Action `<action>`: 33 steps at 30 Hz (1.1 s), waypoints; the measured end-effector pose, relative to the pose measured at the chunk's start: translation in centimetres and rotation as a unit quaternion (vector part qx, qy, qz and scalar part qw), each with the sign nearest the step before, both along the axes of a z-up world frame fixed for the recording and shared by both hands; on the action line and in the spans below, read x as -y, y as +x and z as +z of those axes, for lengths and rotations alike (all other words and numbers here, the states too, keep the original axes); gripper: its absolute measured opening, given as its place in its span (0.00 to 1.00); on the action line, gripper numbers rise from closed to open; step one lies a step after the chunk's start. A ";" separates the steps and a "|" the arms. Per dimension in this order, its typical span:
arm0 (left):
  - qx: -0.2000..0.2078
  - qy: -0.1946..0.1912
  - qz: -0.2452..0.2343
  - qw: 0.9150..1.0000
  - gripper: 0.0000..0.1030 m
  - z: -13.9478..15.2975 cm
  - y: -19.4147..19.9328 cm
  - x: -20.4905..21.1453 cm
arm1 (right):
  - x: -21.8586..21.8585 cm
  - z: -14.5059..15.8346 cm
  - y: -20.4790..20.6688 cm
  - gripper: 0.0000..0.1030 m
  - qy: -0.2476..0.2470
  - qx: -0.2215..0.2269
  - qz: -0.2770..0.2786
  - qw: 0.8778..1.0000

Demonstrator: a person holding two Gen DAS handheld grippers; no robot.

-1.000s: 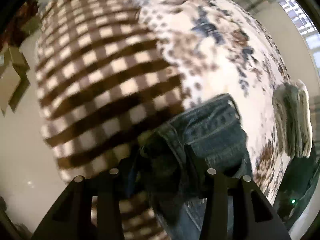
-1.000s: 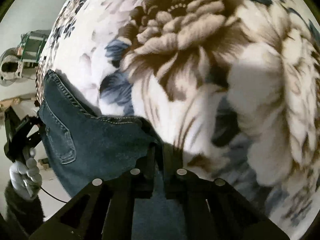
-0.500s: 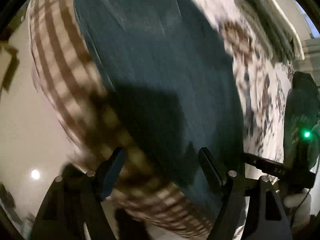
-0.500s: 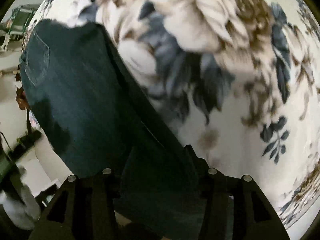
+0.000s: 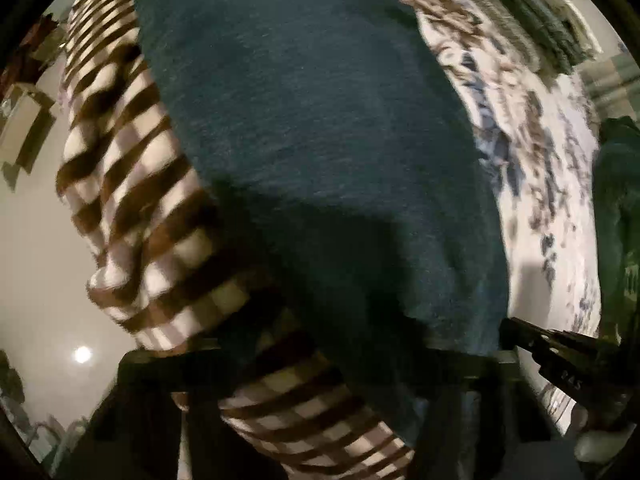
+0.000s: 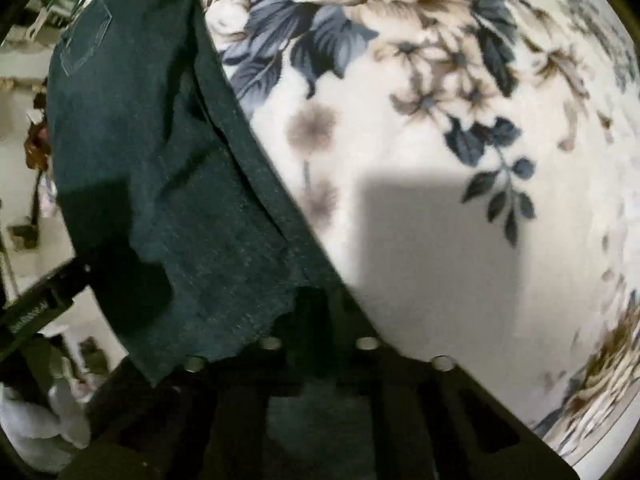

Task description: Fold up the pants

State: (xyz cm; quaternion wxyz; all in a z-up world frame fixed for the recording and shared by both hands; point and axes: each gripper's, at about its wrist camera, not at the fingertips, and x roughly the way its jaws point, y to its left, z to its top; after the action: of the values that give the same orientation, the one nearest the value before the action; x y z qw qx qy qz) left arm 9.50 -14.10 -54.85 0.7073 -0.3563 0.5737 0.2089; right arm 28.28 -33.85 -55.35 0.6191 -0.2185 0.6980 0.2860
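Note:
The dark blue jeans (image 5: 328, 128) lie spread on a bed and fill most of the left wrist view; a back pocket edge shows at the top. My left gripper (image 5: 320, 356) is low at the frame bottom, its fingers blurred and spread wide over the jeans' near edge. In the right wrist view the jeans (image 6: 160, 184) run along the left side, with a back pocket at the upper left. My right gripper (image 6: 316, 320) sits at the jeans' ragged near edge, jaws close together on the denim. The other gripper (image 6: 44, 300) shows at the left.
A brown-and-white checked blanket (image 5: 132, 184) hangs over the bed's left edge. A white floral blanket (image 6: 460, 184) covers the bed to the right. Folded green-grey cloth (image 5: 532, 20) lies at the far right. Pale floor (image 5: 36, 264) is beyond the bed edge.
Both grippers have swung back along the jeans, which now lie spread flat instead of bunched. The left gripper has opened wide. The right gripper's jaws, apart half a second ago, are close together again.

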 end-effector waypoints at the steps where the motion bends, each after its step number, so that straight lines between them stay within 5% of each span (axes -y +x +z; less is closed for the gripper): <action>1: -0.001 0.007 -0.003 1.000 0.29 0.1 0.1 0.1 | 0.4 0.2 -0.1 0.04 0.002 0.007 -0.003 1.000; 4: 0.006 0.016 -0.003 1.000 0.19 0.3 0.2 0.0 | 1.1 1.3 -0.5 0.02 0.010 0.036 0.000 0.999; 6: 0.007 0.008 0.000 1.000 0.19 0.1 -0.3 -0.3 | -1.5 2.4 -0.9 0.01 0.017 0.048 -0.011 0.999; 9: 0.003 -0.010 0.014 1.000 0.19 -0.5 -1.1 -1.5 | 0.6 3.8 -0.3 0.01 0.033 0.054 -0.034 0.997; 14: 0.005 -0.023 0.012 1.000 0.19 0.2 -0.9 -1.8 | 0.8 2.7 0.7 0.02 0.033 0.000 -0.044 0.998; 16: 0.004 -0.028 0.014 0.999 0.21 0.5 -0.9 -1.8 | -0.6 2.4 2.3 0.05 0.035 -0.015 -0.060 0.997; 19: 0.009 -0.043 0.031 0.999 0.25 0.0 -1.1 -2.1 | -1.1 3.3 4.9 0.34 0.094 -0.037 -0.106 0.989; 25: 0.009 -0.056 0.060 0.997 0.25 -1.3 -0.8 -2.4 | -6.6 0.0 5.9 0.37 0.105 -0.077 -0.092 0.987; 27: 0.009 -0.048 0.055 0.997 0.25 -1.3 -0.6 -2.1 | -7.9 -0.4 5.0 0.24 0.085 -0.044 -0.059 0.994; 28: 0.011 -0.045 0.054 0.997 0.25 -1.2 -0.6 -2.1 | -8.1 -0.4 5.0 0.06 0.078 -0.027 -0.049 0.995; 33: 0.015 -0.043 0.048 0.998 0.25 -1.2 -0.6 -2.0 | -7.0 1.9 4.1 0.03 0.095 0.023 -0.036 0.995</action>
State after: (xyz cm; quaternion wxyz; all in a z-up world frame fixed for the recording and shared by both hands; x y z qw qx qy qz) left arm 8.94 -12.11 -56.04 0.6892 -0.4161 0.5538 0.2125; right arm 32.42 -26.80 -53.41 0.6627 -0.1403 0.6607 0.3233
